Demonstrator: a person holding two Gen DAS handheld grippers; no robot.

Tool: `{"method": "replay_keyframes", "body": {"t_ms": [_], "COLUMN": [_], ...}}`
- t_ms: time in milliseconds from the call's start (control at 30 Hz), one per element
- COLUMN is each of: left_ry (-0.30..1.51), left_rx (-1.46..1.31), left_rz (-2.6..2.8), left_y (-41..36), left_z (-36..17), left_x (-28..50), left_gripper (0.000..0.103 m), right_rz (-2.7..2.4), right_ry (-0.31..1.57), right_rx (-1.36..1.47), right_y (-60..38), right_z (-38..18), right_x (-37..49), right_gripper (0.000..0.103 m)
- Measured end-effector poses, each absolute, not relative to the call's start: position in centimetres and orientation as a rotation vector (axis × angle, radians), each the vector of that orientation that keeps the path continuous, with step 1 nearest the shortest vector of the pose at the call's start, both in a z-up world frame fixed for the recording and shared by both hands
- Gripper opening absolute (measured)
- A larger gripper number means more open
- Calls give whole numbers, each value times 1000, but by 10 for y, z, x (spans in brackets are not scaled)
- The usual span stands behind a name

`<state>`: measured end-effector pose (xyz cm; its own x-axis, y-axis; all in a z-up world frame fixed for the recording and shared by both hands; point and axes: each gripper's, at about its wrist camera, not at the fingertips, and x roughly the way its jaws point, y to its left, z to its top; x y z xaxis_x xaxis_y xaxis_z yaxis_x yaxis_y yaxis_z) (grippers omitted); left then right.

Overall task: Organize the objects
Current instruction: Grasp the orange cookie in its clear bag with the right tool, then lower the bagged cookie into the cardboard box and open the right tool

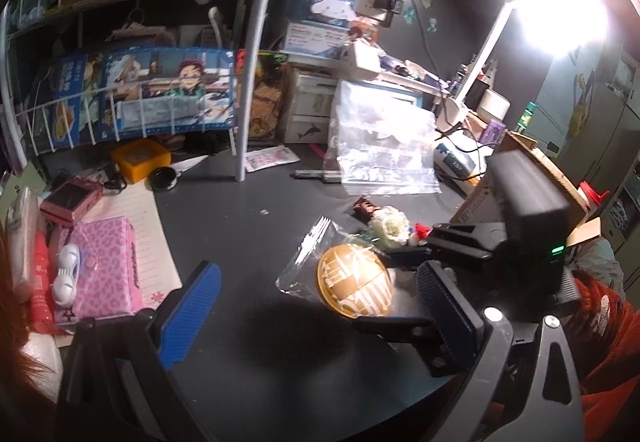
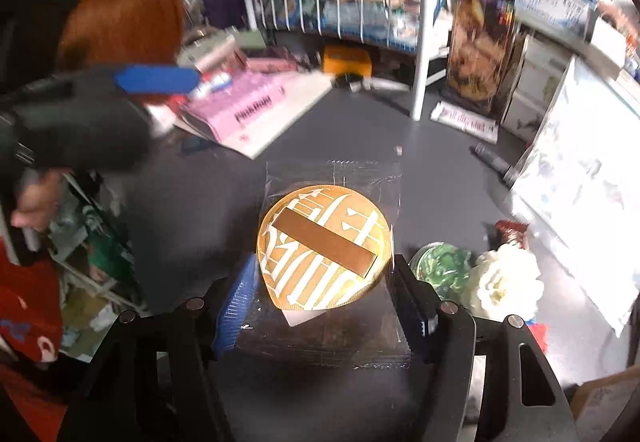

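Observation:
A gold round badge in a clear plastic sleeve [image 2: 324, 254] is held between the pads of my right gripper [image 2: 326, 306], which is shut on the sleeve's edges, just above the dark desk [image 2: 192, 210]. The same badge [image 1: 352, 282] shows in the left wrist view with the right gripper [image 1: 404, 286] clamped on it. My left gripper [image 1: 316, 306] is open and empty, its blue pad [image 1: 192, 310] left of the badge. A white flower [image 2: 504, 278], a green round badge [image 2: 442, 268] and a small brown packet [image 1: 365, 207] lie beside it.
A pink leopard notebook [image 1: 104, 266], pink camera [image 1: 70, 200] and orange box [image 1: 140, 158] lie at left. A stack of clear zip bags [image 1: 384, 146] stands behind. A white wire rack [image 1: 248, 82] with anime boxes rises at the back. A bright lamp [image 1: 560, 14] shines at right.

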<state>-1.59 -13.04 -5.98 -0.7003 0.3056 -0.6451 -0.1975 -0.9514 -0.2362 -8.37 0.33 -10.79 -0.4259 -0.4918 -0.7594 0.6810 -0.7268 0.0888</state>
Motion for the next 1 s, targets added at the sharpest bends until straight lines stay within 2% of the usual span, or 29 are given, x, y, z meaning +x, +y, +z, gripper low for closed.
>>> {"method": "replay_keyframes", "body": {"t_ms": [233, 300, 367, 500, 567, 667, 800, 1000], "left_ry": [-196, -185, -177, -145, -126, -105, -67, -21], "left_rx": [-924, -886, -855, -804, -783, -769, -777, -829], "left_rz": [2579, 2551, 2526, 2464, 2429, 2362, 2282, 2198], "left_y": [-97, -84, -71, -39, -20, 10, 55, 111], "left_z": [-16, -1, 13, 34, 43, 53, 59, 55], "left_x": [-10, -11, -14, -23, -30, -42, -63, -89], "left_gripper": [97, 89, 76, 68, 58, 50, 46, 45], "right_rz": [-2228, -2243, -2279, -2360, -2394, -2480, -2552, -2608], "right_ry": [250, 224, 231, 217, 197, 181, 136, 63], "right_rx": [872, 839, 814, 787, 785, 783, 811, 889], "right_y": [26, 35, 46, 76, 93, 121, 160, 211], "right_z": [-25, -5, 11, 35, 43, 50, 54, 49], "right_x": [-39, -30, -23, -10, -6, 1, 7, 8], "right_gripper": [62, 62, 62, 62, 62, 62, 62, 62]}}
